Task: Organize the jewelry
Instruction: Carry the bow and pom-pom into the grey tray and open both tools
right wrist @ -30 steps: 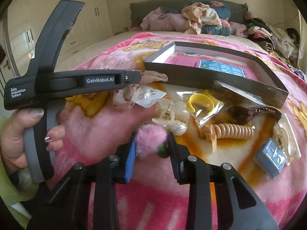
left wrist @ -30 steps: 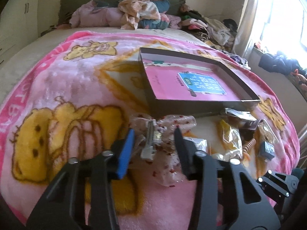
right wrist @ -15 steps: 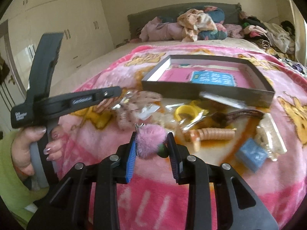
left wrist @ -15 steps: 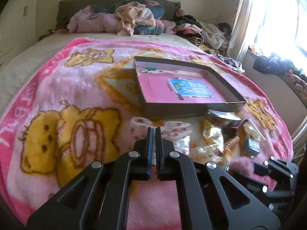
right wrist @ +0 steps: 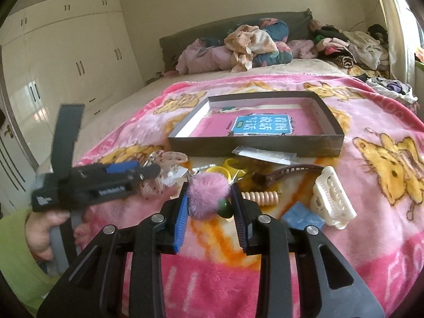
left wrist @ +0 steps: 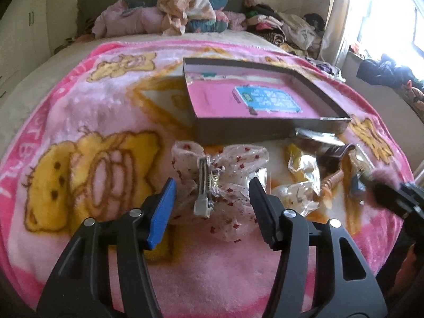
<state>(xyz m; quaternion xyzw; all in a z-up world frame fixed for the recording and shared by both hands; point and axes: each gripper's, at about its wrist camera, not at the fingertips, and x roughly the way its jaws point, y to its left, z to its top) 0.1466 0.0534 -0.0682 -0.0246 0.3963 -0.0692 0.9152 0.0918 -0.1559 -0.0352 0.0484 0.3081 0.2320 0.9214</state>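
Left gripper (left wrist: 212, 206) spreading over a bow clip; right gripper (right wrist: 210, 209) clamped on a pompom

Left wrist view: the jaws are opening — the sheer red-dotted bow hair clip (left wrist: 212, 180) lies between them on the pink blanket (left wrist: 79, 122), untouched by either pad, with the open box (left wrist: 265, 106) just beyond.
Right wrist view: the pads pinch a pink fluffy pompom (right wrist: 208, 194) above the blanket; a white claw clip (right wrist: 331, 201) lies to the right, the box ahead.

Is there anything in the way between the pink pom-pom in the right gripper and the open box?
Nothing solid blocks it. The right gripper holds the pink pom-pom above the clutter; yellow rings and a silver packet lie low on the blanket before the box, whose near wall must be cleared.
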